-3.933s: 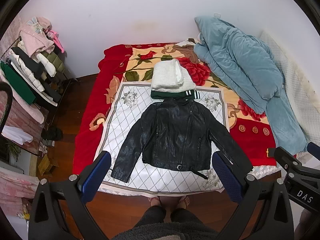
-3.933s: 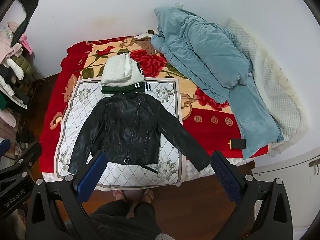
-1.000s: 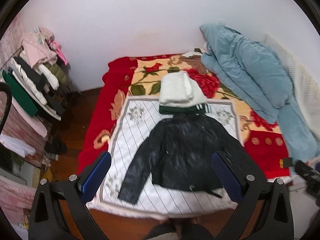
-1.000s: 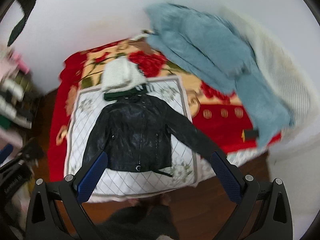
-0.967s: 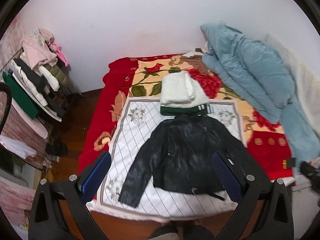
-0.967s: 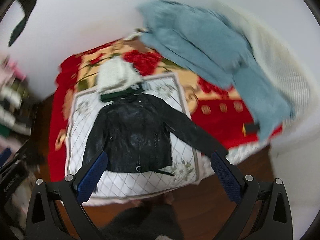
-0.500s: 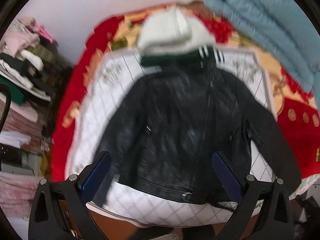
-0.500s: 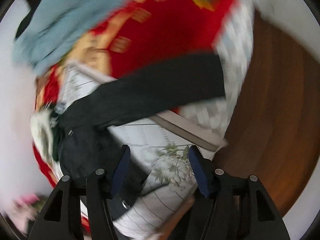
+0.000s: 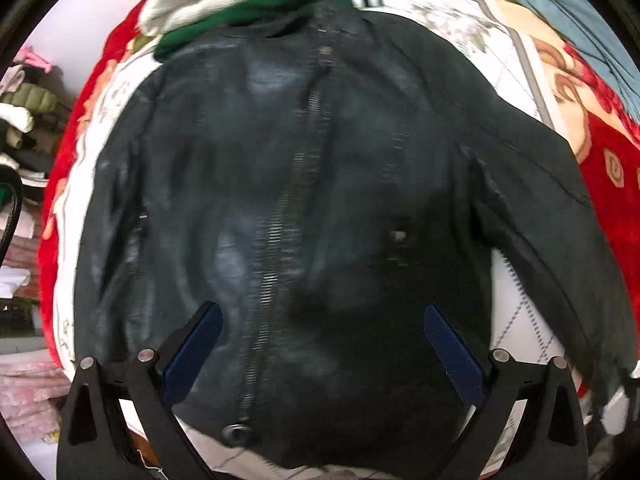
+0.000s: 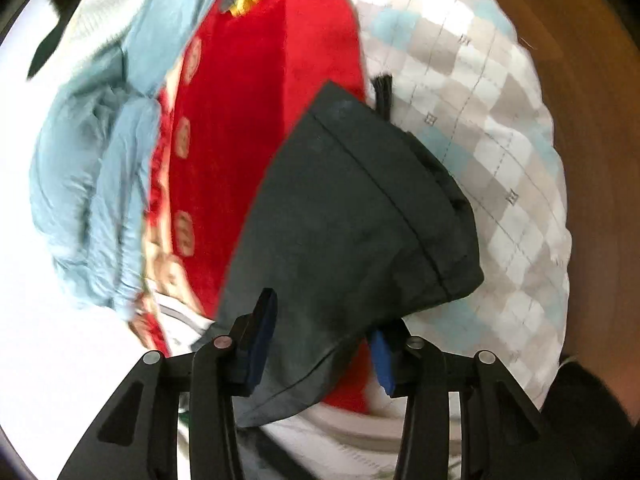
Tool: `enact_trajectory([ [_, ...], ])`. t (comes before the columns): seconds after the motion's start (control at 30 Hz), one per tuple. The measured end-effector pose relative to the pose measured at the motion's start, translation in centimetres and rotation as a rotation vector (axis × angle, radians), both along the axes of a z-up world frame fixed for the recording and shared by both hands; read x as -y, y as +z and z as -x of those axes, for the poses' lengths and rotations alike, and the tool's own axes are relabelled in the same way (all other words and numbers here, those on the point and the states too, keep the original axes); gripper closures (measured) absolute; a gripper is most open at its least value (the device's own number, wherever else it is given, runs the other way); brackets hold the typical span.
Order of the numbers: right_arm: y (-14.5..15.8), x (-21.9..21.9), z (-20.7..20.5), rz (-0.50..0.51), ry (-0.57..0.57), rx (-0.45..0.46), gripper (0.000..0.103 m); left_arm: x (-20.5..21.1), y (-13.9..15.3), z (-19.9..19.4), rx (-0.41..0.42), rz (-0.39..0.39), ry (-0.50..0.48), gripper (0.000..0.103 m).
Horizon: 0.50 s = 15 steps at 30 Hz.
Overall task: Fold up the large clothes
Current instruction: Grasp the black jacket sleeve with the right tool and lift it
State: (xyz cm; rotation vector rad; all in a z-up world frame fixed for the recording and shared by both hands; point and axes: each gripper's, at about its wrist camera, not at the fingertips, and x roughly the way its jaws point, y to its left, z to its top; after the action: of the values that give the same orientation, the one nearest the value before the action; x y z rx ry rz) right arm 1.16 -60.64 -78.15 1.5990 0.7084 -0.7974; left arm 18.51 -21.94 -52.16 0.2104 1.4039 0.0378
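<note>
Black faux-leather zip jacket (image 9: 320, 208) lies flat, front up, on white quilted mat over the red floral blanket (image 9: 612, 184) on the bed; collar by a folded green-and-white garment (image 9: 256, 4). Judged: heavyish, stiff-ish, slick surface, holds creases, so grip at seams, cuffs or hem, not mid-panel.

Left gripper (image 9: 320, 344) points steeply down over the lower front near the hem, jaws wide, nothing held.

Right gripper (image 10: 320, 340) is angled down at the sleeve cuff (image 10: 384, 200) at bed edge; jaws have just been closing, approx half open, sleeve between the 2 pads; can't tell if pinched yet.
</note>
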Motion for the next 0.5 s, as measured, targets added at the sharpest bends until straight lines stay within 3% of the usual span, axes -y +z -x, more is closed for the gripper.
enact_trajectory([
  [0.1,-1.9,0.0,-0.6,-0.005,-0.02,0.024,0.058,1.6,-0.7,-0.1,-0.004,0.023,-0.007,0.0],
  [0.13,-1.8,0.0,-0.8,0.01,-0.043,0.034,0.066,1.9,-0.7,0.0,0.002,0.026,-0.014,0.0],
  [0.17,-1.2,0.3,-1.1,0.03,-0.057,0.031,0.081,2.1,-0.7,0.0,0.007,0.027,-0.021,0.0],
  [0.2,-0.5,0.3,-1.4,0.047,-0.063,0.019,0.087,2.3,-0.6,0.1,0.013,0.028,-0.03,0.0],
  [0.5,10.0,-1.5,-5.1,0.243,0.051,-0.114,0.095,0.1,1.5,-0.2,0.048,0.042,-0.012,0.0],
])
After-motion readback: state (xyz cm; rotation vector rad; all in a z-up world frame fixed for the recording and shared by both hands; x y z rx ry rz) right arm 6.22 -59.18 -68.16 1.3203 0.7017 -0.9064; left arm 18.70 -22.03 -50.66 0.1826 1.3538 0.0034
